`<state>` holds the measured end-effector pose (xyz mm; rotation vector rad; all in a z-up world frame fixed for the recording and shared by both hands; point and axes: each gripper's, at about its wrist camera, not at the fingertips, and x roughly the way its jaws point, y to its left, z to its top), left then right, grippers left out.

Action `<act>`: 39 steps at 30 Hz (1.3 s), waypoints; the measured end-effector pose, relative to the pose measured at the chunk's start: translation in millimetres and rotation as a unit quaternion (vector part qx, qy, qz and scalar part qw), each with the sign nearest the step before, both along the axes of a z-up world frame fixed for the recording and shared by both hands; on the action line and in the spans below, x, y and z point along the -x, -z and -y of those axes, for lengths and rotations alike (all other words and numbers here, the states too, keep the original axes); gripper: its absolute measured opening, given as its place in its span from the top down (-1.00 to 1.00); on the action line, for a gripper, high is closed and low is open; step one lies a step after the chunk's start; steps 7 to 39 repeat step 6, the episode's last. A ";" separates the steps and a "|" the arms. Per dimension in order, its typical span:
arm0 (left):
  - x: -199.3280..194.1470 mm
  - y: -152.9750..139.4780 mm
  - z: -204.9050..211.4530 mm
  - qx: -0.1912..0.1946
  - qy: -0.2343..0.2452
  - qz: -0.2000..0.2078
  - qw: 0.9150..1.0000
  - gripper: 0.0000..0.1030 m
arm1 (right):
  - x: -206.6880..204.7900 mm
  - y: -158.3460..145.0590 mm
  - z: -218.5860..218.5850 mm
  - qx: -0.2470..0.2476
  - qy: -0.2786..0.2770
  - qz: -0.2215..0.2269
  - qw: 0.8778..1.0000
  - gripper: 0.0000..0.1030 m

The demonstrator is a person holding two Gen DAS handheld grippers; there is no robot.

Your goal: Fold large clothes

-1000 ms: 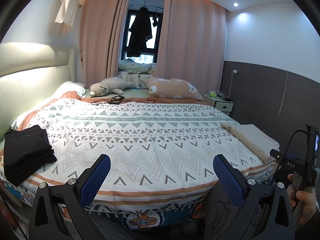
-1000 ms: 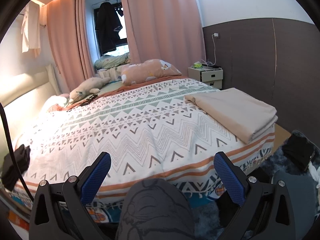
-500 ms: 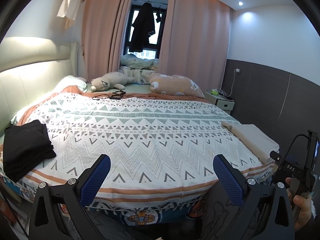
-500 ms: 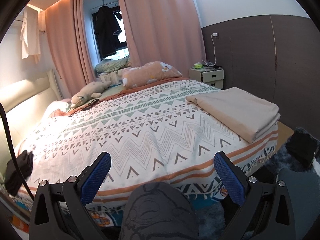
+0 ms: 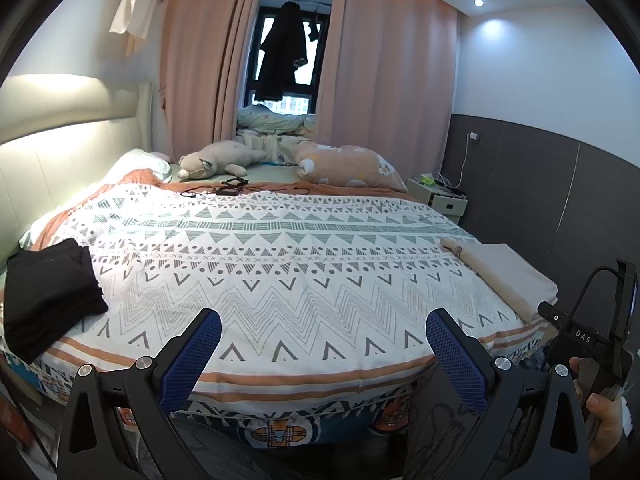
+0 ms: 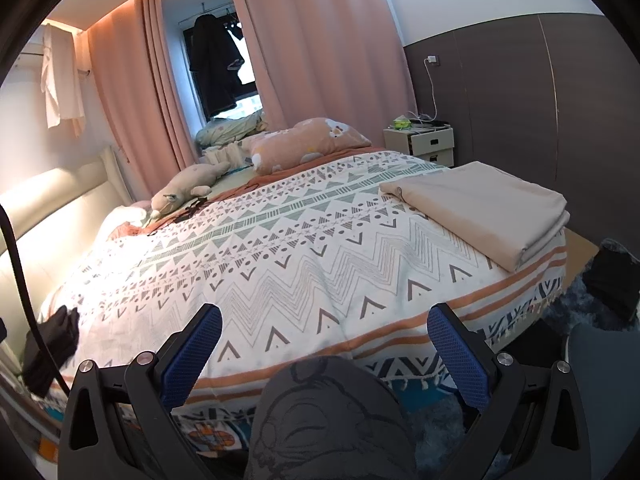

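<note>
A folded beige cloth (image 6: 488, 212) lies on the right edge of the bed; it also shows in the left wrist view (image 5: 504, 276). A folded black garment (image 5: 48, 284) lies on the bed's left edge, and shows small in the right wrist view (image 6: 52, 344). My left gripper (image 5: 320, 356) is open and empty, held off the foot of the bed. My right gripper (image 6: 324, 356) is open and empty, also off the foot, above the person's grey-clad knee (image 6: 324, 416). The right gripper's body (image 5: 584, 340) shows at the right edge of the left wrist view.
The patterned quilt (image 5: 288, 264) covers the bed. A plush toy (image 5: 216, 160), a pink pillow (image 5: 348, 164) and dark cables (image 5: 228, 188) lie at the far end. A nightstand (image 6: 424, 144) stands at the right wall. A dark item (image 6: 612, 280) lies on the floor right.
Both views have tilted up and drawn slightly back from the bed. Both grippers stay open. Nothing on the bed has moved.
</note>
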<state>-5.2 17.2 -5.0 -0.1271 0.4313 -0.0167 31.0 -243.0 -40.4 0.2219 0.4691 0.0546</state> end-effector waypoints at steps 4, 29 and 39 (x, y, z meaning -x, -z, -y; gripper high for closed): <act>3.0 -1.8 2.0 0.000 0.003 0.005 1.000 -0.99 | 3.8 2.5 0.3 0.000 0.001 0.000 1.000 -1.00; 5.1 -3.0 2.1 0.001 0.003 0.007 1.000 -0.99 | 4.0 2.5 1.5 0.000 0.001 0.000 1.000 -1.00; 5.1 -3.0 2.1 0.001 0.003 0.007 1.000 -0.99 | 4.0 2.5 1.5 0.000 0.001 0.000 1.000 -1.00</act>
